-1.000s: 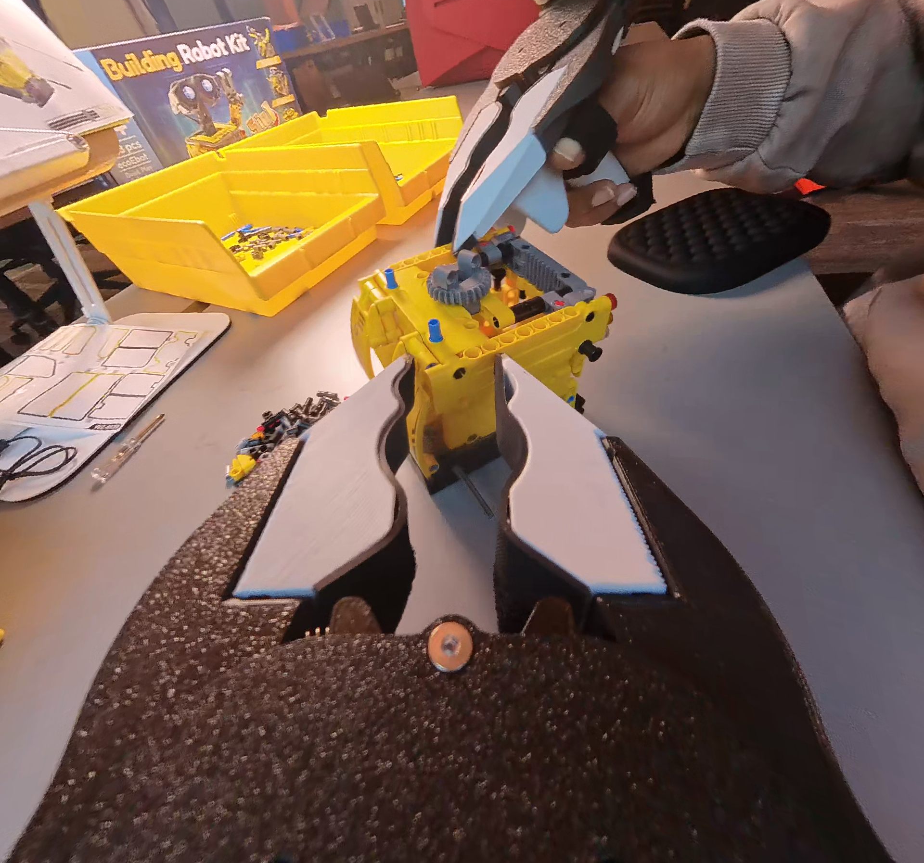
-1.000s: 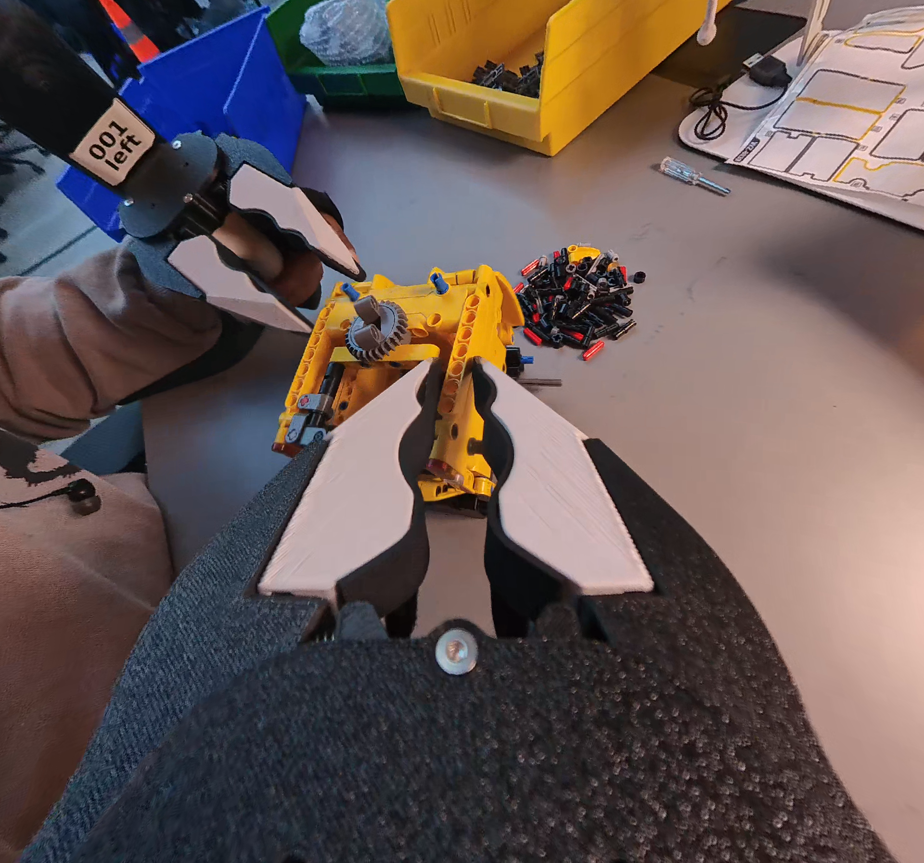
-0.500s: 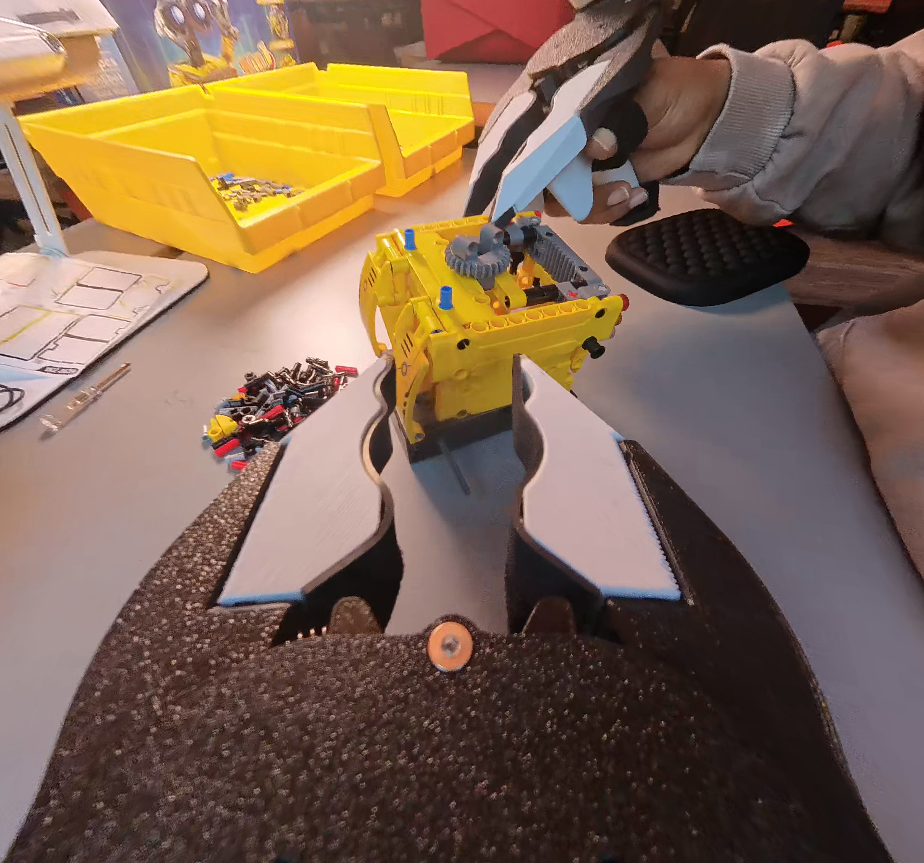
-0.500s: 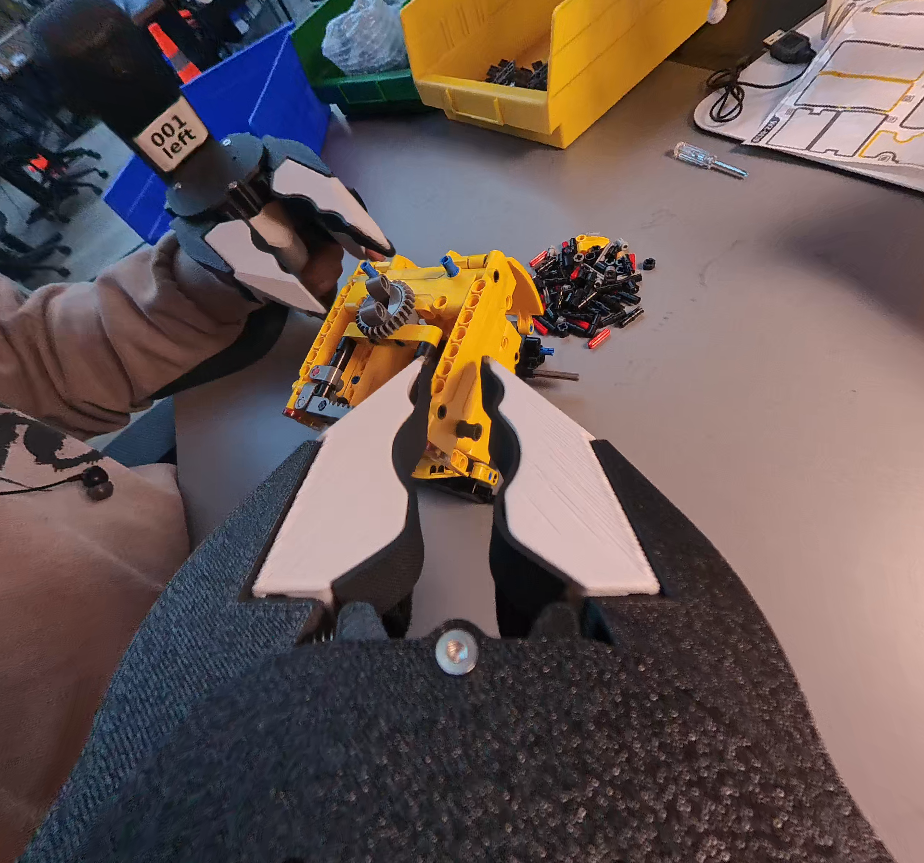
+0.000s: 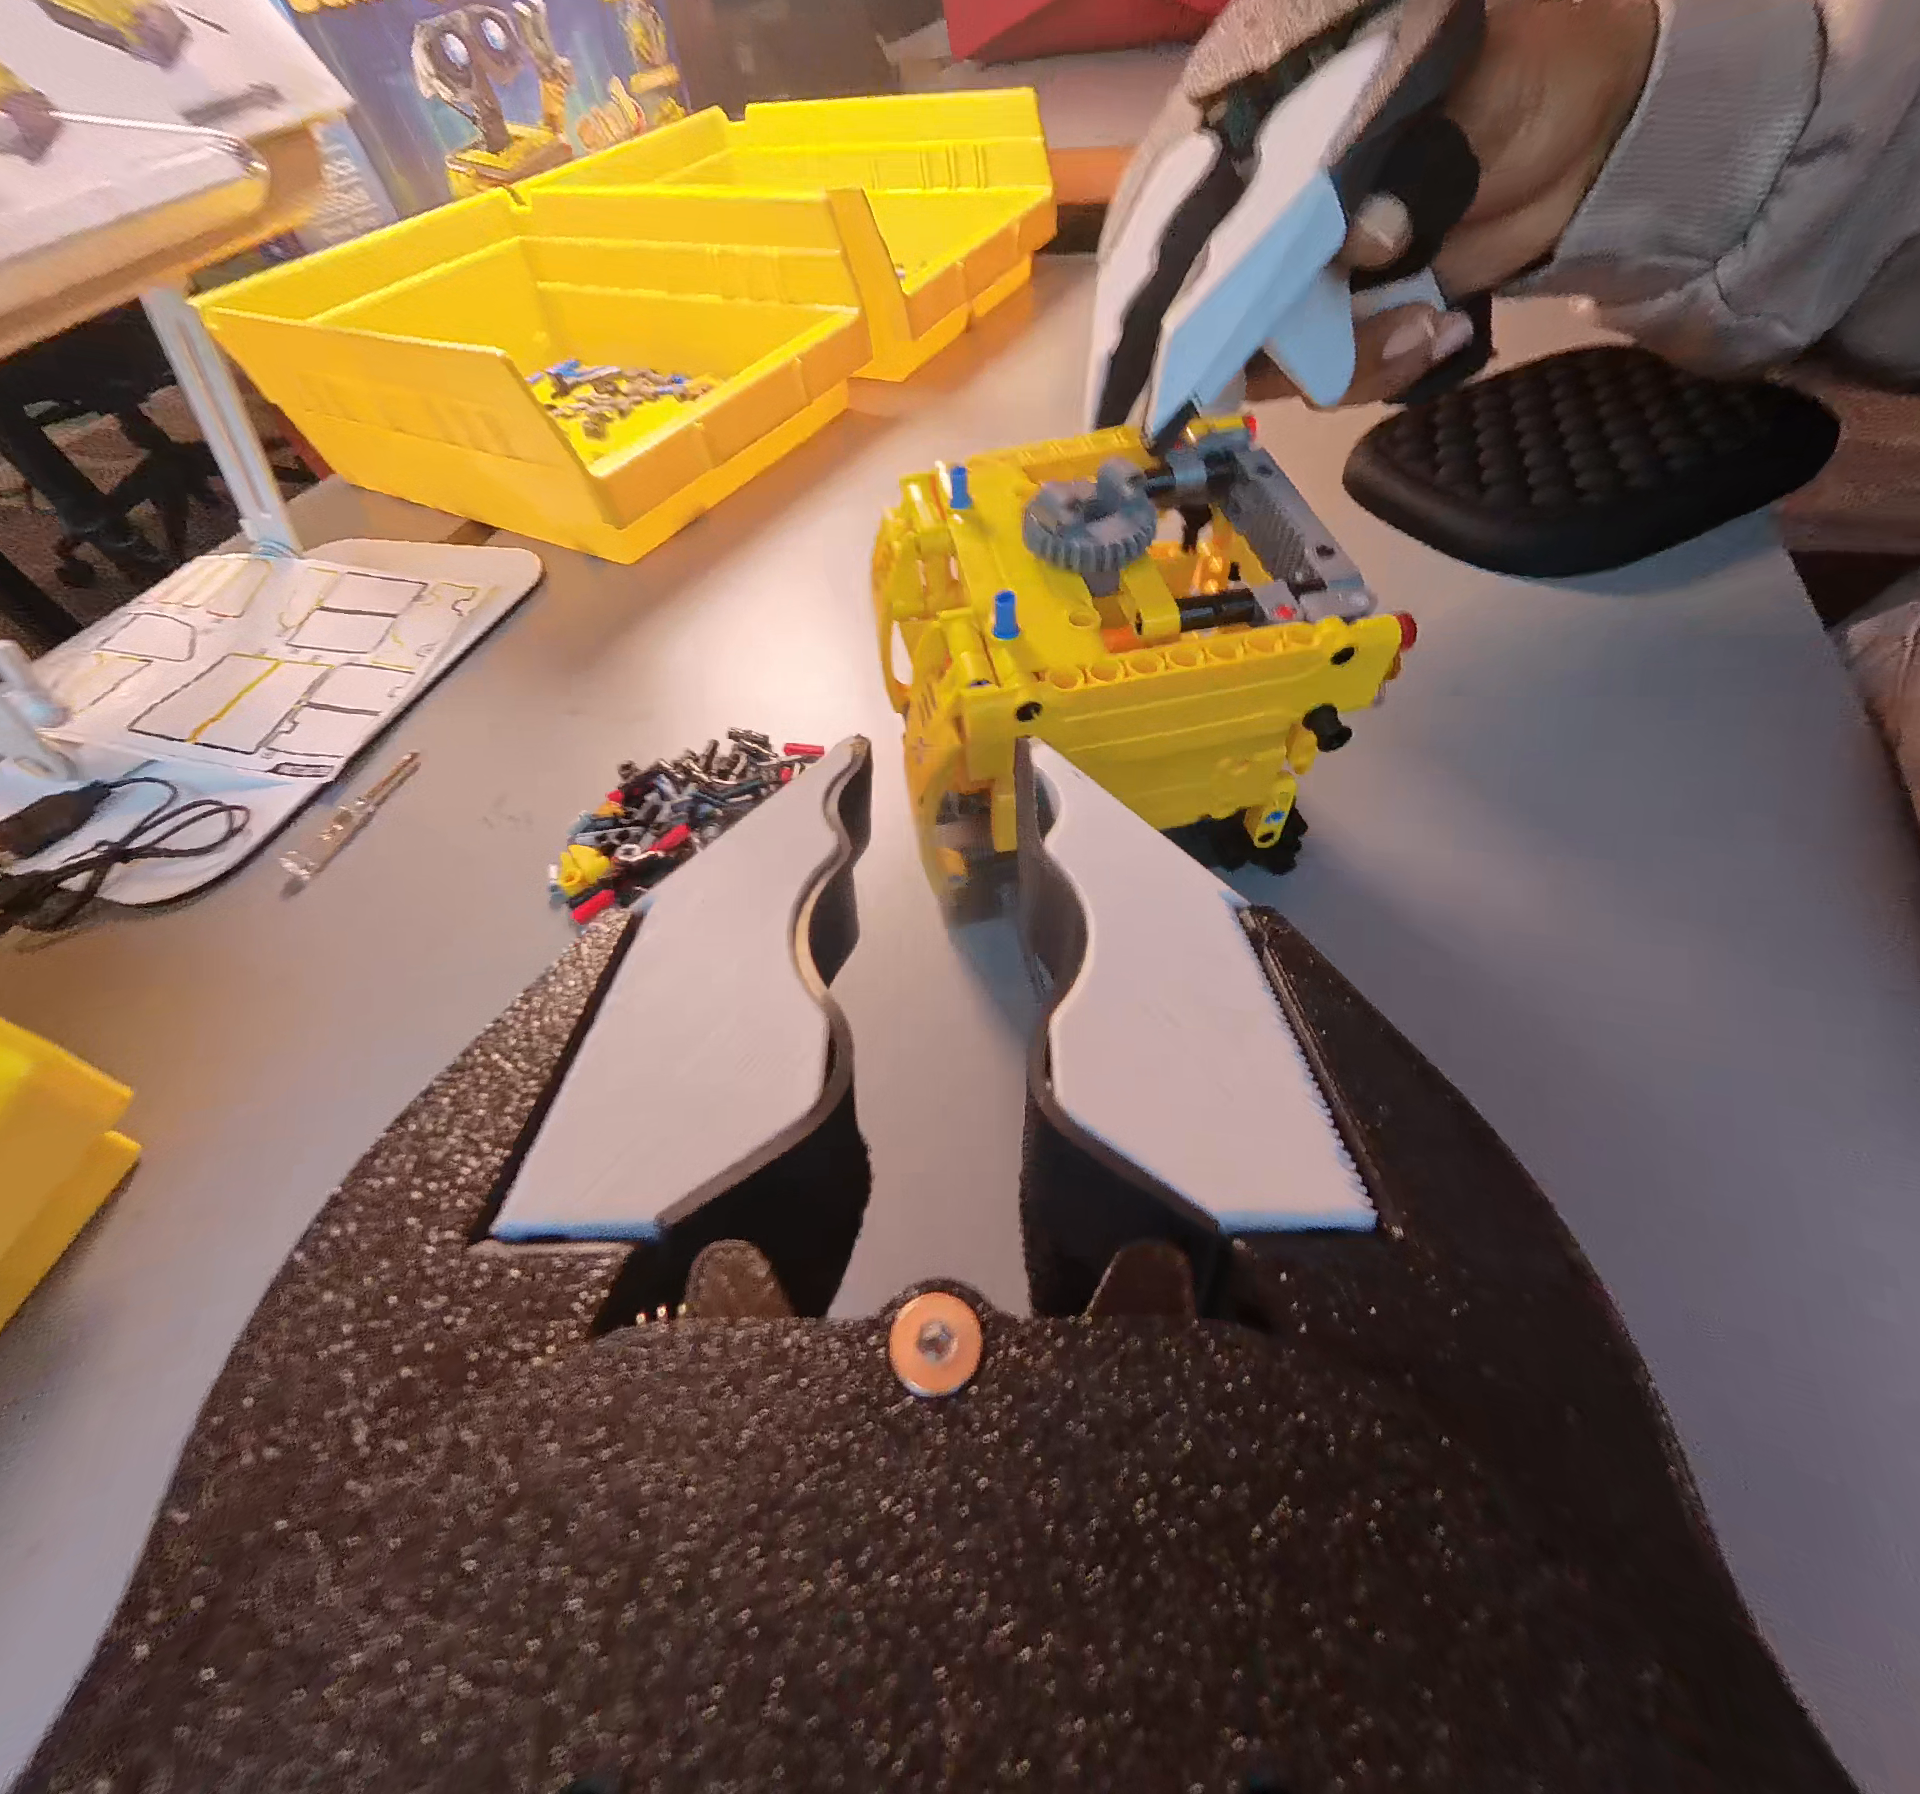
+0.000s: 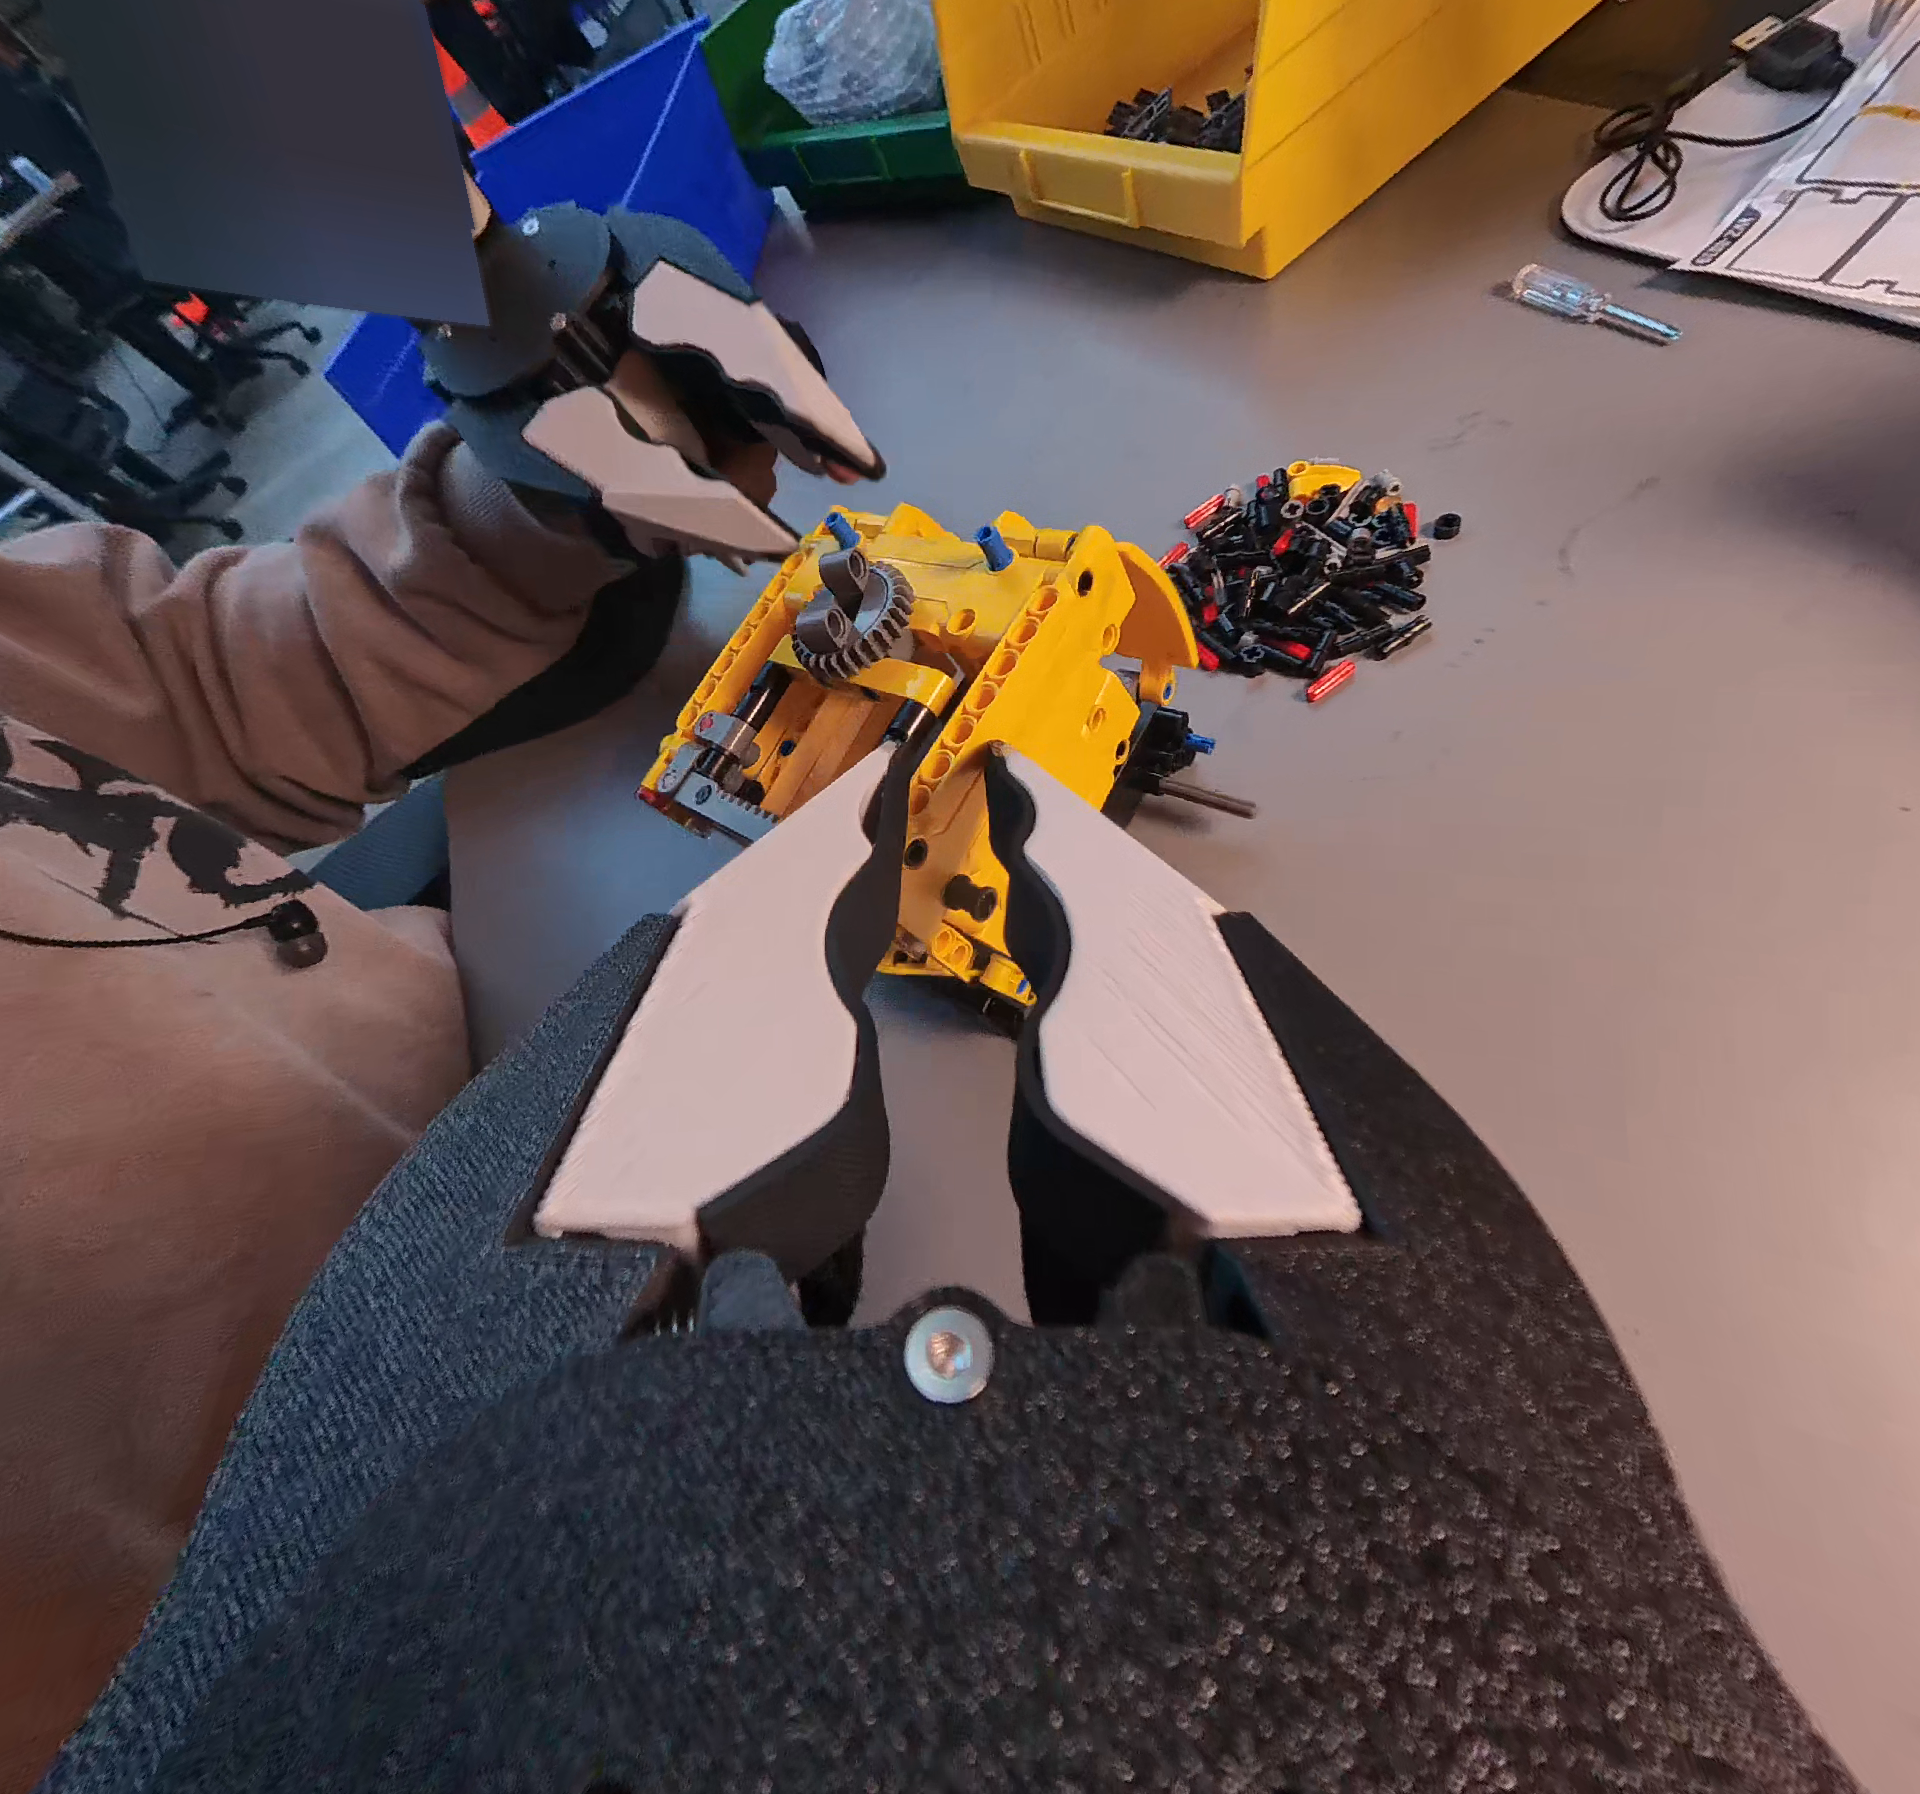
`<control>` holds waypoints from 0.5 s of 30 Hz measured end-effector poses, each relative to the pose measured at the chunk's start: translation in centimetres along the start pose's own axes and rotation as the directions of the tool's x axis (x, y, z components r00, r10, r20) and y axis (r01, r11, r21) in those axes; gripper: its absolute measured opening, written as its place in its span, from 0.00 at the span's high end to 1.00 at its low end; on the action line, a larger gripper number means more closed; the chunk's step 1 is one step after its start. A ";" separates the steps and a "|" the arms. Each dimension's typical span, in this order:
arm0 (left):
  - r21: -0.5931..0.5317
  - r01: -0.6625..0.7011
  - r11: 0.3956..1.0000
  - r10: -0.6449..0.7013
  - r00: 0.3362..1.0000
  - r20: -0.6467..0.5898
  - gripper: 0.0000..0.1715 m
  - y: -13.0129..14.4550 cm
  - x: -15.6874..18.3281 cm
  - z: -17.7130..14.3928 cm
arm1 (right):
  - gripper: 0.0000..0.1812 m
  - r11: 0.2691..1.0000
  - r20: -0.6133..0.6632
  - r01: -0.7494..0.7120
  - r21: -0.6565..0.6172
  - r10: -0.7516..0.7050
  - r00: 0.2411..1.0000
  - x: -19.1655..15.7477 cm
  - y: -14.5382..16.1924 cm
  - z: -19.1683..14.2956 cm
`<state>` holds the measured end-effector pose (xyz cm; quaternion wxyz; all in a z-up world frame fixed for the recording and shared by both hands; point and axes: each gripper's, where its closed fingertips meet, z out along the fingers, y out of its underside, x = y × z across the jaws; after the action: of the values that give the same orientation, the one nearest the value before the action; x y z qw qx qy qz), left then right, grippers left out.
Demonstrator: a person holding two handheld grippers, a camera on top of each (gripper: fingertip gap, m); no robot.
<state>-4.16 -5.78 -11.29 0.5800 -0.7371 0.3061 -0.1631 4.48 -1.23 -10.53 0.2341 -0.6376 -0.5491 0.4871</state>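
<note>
The left gripper (image 5: pixel 940 788), jaws spread, sits at the yellow brick model (image 5: pixel 1132 664) (grey gear on top); the right gripper (image 5: pixel 1153 414), jaws nearly together, touches its far top edge.

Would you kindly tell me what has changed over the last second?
The right tongs, shut on the yellow model's side wall, have twisted it slightly; the open left tongs have drifted left off its near face. The parts pile, yellow bin and screwdriver stayed put.

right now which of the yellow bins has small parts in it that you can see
In the left wrist view, the front yellow bin, nearest the sheet of outlines, holds loose small pieces. The bins behind it show no contents from here.
</note>
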 end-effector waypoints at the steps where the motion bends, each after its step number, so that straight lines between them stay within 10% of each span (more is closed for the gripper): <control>1: 0.031 0.017 0.999 -0.018 1.000 0.015 0.83 -0.9 -0.6 -0.7 | 0.92 1.000 -0.003 0.005 -0.007 -0.005 1.000 0.0 0.1 0.0; 7: 0.002 0.241 0.970 -0.241 0.969 -0.050 0.72 -4.2 -0.5 0.5 | 0.87 0.994 -0.073 -0.016 -0.110 0.008 0.997 1.1 -0.1 -0.2; 15: -0.267 0.244 0.932 -0.263 0.964 -0.037 0.63 -0.9 2.1 5.7 | 0.89 0.964 -0.115 0.069 -0.256 -0.102 0.988 1.7 -0.6 0.8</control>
<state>1.10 -2.67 -12.20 0.4410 -0.8337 0.2479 -0.2214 3.32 0.34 -10.98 0.2069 -0.6674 -0.6172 0.3616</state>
